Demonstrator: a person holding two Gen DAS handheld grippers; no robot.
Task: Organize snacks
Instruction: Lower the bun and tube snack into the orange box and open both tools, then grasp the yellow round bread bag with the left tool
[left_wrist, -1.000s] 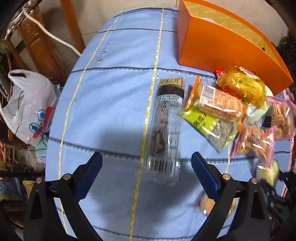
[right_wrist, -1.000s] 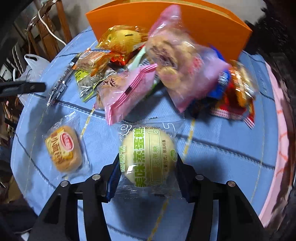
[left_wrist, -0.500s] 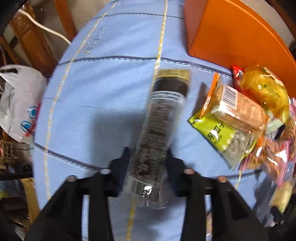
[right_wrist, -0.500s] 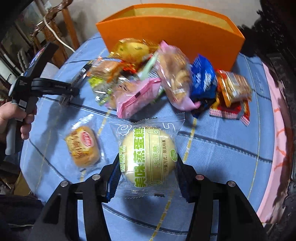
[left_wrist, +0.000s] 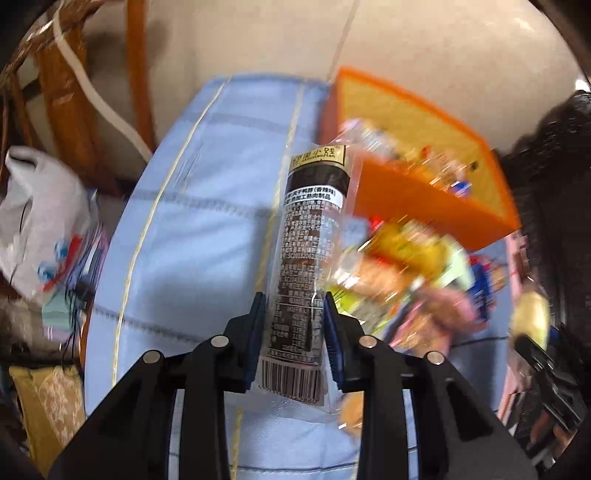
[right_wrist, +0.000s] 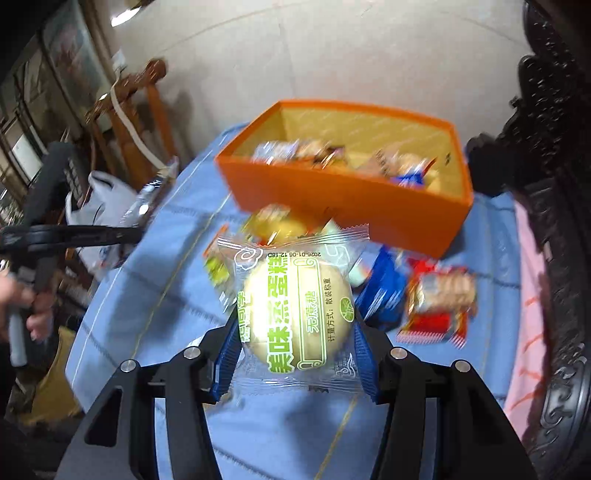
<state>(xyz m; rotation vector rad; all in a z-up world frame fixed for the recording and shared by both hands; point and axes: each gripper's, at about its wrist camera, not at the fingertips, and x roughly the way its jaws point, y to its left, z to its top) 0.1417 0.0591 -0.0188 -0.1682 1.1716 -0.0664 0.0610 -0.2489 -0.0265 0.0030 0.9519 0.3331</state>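
My left gripper (left_wrist: 293, 338) is shut on a long clear packet of dark snack (left_wrist: 308, 258) and holds it up above the blue tablecloth (left_wrist: 192, 236). My right gripper (right_wrist: 293, 360) is shut on a wrapped round steamed cake with green print (right_wrist: 295, 306), lifted above the table. The orange box (right_wrist: 343, 206) stands at the far side and holds several snack packets; it also shows in the left wrist view (left_wrist: 424, 192). A blurred pile of loose snacks (left_wrist: 406, 273) lies in front of the box.
A blue packet (right_wrist: 384, 291) and a red-edged biscuit pack (right_wrist: 439, 299) lie to the right on the cloth. A white plastic bag (left_wrist: 37, 214) and a wooden chair (left_wrist: 74, 92) stand off the table's left. Dark carved furniture (right_wrist: 554, 184) borders the right.
My left gripper closed on the long dark snack packet and lifted it. My right gripper rose with the cake, so the orange box's inside now shows.
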